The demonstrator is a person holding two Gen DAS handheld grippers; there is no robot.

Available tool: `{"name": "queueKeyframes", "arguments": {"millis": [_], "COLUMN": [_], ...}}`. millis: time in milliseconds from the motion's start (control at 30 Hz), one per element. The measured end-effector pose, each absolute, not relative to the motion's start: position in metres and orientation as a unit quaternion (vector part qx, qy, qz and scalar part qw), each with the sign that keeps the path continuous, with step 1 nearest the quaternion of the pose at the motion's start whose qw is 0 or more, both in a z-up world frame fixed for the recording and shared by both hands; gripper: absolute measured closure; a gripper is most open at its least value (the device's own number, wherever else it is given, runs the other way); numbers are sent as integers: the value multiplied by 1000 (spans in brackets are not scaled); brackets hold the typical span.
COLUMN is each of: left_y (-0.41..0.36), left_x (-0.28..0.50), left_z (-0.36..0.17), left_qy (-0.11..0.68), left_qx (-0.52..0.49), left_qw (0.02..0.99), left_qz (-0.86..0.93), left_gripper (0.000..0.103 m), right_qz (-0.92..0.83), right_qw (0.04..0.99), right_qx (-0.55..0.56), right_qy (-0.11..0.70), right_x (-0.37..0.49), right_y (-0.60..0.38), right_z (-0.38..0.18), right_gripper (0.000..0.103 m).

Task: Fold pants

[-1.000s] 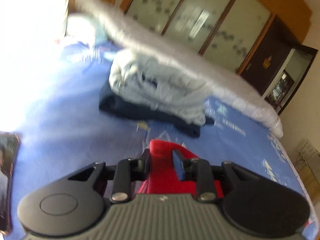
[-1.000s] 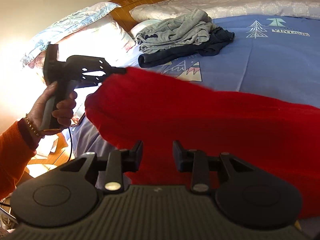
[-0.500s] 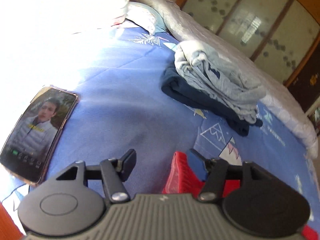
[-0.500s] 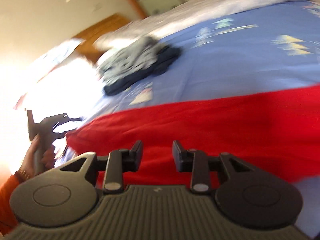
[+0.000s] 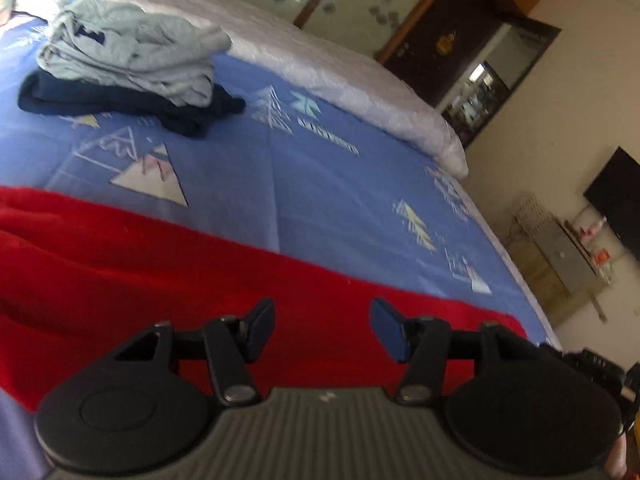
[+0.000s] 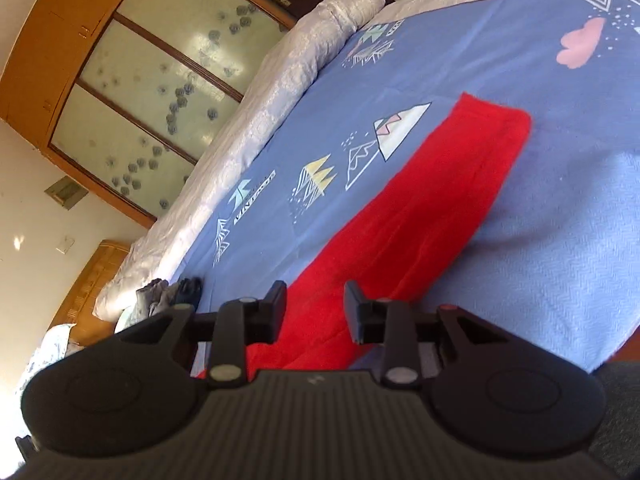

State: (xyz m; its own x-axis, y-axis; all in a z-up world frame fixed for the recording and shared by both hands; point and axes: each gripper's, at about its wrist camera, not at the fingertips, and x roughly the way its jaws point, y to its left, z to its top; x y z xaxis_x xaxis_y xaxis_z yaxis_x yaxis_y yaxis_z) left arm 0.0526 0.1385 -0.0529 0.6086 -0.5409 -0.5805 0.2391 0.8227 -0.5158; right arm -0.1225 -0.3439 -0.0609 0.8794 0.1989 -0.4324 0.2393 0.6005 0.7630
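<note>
Lying flat: red pants (image 5: 200, 276) along near edge of blue bedsheet (image 5: 320, 184) | left gripper (image 5: 322, 330) closing, pads apart, nothing pinched, above pants | right gripper (image 6: 316, 310) spread, empty, over pants | folded clothes (image 5: 120, 64) farther back

One pair of red pants (image 5: 168, 280) lies on one blue bed sheet (image 5: 320, 200); two folded garments, one grey (image 5: 132, 52) over one navy (image 5: 120, 102), make one stack, beside one white quilt (image 5: 320, 64)
</note>
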Motion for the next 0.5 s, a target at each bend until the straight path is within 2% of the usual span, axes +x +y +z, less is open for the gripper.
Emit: {"name": "queueKeyframes", "arguments": {"millis": [100,133,167,200,300,333,433,500], "left_y": [122,124,126,127,127,125,119,116], "left_x": [48,43,30,23,20,20,20,19], "left_z": [-82,-92,-95,-96,-91,-89,-85,-85], "left_qy": [430,447,432,421,432,437,440,437], "left_qx": [-158,-142,-123,-103,-97,-96,-83,-74], "left_qw": [865,862,873,880,879,877,879,881], "left_qz": [-206,-194,-191,-193,-180,-175,-166,-164], "left_gripper": [52,60,70,72,74,74,73,71], "right_qz": [6,12,20,28,-19,-47,-54,-25], "right_qw": [860,859,859,861,877,874,847,865], "right_qx": [446,445,442,435,372,369,440,409], "right_qy": [249,254,259,263,304,314,294,290], "right_x": [-112,-108,-105,-103,-89,-88,-92,-91], "right_y": [-337,-334,-329,-324,-317,-324,-343,-333], "right_z": [-67,-70,-74,-76,-90,-99,-104,-87], "right_gripper": [69,69,69,70,73,95,94,93]}}
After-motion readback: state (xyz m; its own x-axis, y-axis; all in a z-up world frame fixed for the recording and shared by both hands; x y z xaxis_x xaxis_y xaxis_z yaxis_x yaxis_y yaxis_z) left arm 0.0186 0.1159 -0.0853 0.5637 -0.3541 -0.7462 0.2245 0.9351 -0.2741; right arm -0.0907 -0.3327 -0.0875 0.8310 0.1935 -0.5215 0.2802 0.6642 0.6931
